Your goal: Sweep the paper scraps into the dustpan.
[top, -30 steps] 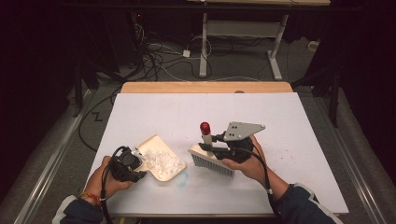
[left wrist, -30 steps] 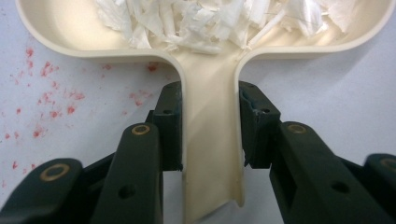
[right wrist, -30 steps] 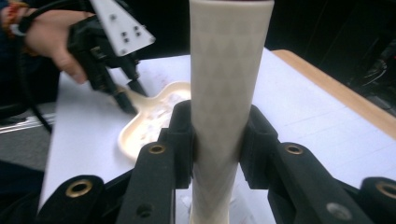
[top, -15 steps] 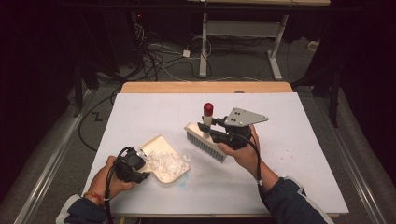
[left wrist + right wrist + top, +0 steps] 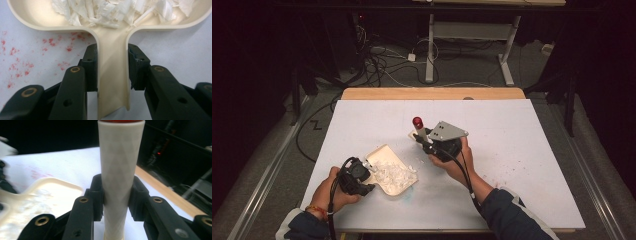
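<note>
Gripping the cream dustpan by its handle, your left gripper kept its fingers clenched on it near the table's front edge, white scraps heaped inside. Just right of the dustpan, your right gripper clamped the brush handle, red tip raised.

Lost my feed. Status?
Left gripper shut on dustpan handle. Right gripper shut on brush handle. Paper scraps in pan. Nothing obstructing.

Dark blue sleeves, black jaws, perhaps brass rivets.
</note>
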Demonstrator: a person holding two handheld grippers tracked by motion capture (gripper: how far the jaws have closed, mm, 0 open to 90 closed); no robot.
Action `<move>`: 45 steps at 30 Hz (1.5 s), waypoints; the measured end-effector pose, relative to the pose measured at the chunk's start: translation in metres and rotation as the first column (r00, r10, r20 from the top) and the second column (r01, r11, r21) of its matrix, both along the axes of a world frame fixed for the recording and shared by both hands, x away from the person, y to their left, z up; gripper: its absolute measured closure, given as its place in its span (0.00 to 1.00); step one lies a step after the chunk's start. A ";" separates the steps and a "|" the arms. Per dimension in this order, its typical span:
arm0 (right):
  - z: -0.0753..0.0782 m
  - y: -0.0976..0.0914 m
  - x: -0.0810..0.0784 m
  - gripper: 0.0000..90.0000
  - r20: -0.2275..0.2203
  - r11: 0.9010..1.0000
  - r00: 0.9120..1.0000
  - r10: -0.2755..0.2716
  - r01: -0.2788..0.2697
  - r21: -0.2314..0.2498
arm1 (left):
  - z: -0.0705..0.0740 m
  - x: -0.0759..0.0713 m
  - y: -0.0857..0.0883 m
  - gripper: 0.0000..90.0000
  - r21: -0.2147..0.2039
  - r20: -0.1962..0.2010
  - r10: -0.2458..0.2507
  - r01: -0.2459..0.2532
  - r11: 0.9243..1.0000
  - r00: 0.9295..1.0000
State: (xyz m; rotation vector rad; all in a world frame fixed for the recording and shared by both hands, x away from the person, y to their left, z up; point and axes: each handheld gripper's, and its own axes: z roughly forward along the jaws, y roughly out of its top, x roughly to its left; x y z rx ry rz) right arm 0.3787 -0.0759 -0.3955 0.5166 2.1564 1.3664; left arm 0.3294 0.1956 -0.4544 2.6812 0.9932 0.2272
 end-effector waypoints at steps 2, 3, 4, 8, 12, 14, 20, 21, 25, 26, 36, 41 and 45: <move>0.000 0.007 -0.007 0.78 -0.010 1.000 1.000 0.011 -0.011 0.015 | 0.000 -0.001 -0.002 0.71 0.003 0.004 0.005 -0.005 1.000 1.000; 0.000 0.017 -0.012 0.78 -0.030 0.998 0.999 0.035 -0.033 0.056 | 0.001 -0.001 -0.003 0.71 0.007 -0.002 -0.002 0.002 1.000 1.000; 0.000 0.017 -0.012 0.78 -0.030 0.998 0.999 0.035 -0.033 0.056 | 0.000 -0.001 -0.005 0.71 0.007 0.000 0.000 0.000 1.000 1.000; -0.001 0.042 -0.007 0.78 -0.061 0.993 0.998 0.024 -0.016 0.119 | 0.000 -0.003 -0.010 0.70 0.006 0.009 0.007 -0.007 1.000 1.000; -0.002 0.059 -0.005 0.78 -0.056 0.992 0.998 0.027 -0.020 0.126 | 0.000 -0.003 -0.014 0.70 0.005 0.010 0.002 -0.002 1.000 1.000; -0.002 0.061 -0.004 0.78 -0.058 0.992 0.998 0.029 -0.021 0.126 | 0.000 -0.004 -0.014 0.70 0.002 0.008 0.005 -0.005 1.000 1.000; 0.005 0.063 -0.004 0.78 -0.066 0.984 0.996 0.058 -0.046 0.170 | 0.000 -0.003 -0.014 0.70 -0.005 0.006 -0.001 0.001 1.000 1.000; 0.008 0.062 -0.005 0.78 -0.049 0.985 0.997 0.051 -0.042 0.170 | 0.000 -0.003 -0.015 0.70 -0.006 0.008 0.004 -0.003 1.000 1.000; 0.012 0.055 -0.004 0.78 -0.043 0.982 0.998 0.049 -0.040 0.186 | 0.000 -0.003 -0.014 0.70 -0.009 0.008 0.004 -0.004 1.000 1.000; 0.014 0.053 -0.003 0.78 -0.045 0.981 0.998 0.043 -0.034 0.192 | 0.000 -0.003 -0.014 0.70 -0.011 0.007 0.005 -0.004 1.000 1.000; 0.031 0.023 0.022 0.78 0.005 0.987 0.999 -0.038 0.037 0.155 | -0.001 -0.003 -0.013 0.70 -0.021 0.004 0.005 -0.005 1.000 1.000; 0.024 0.017 0.039 0.78 0.033 0.989 0.995 -0.097 0.093 0.112 | -0.001 -0.002 -0.011 0.70 -0.024 -0.001 0.000 0.000 1.000 1.000; 0.014 0.016 0.051 0.78 0.036 0.989 0.993 -0.114 0.110 0.094 | -0.001 -0.001 -0.004 0.71 -0.030 -0.009 0.008 -0.008 1.000 1.000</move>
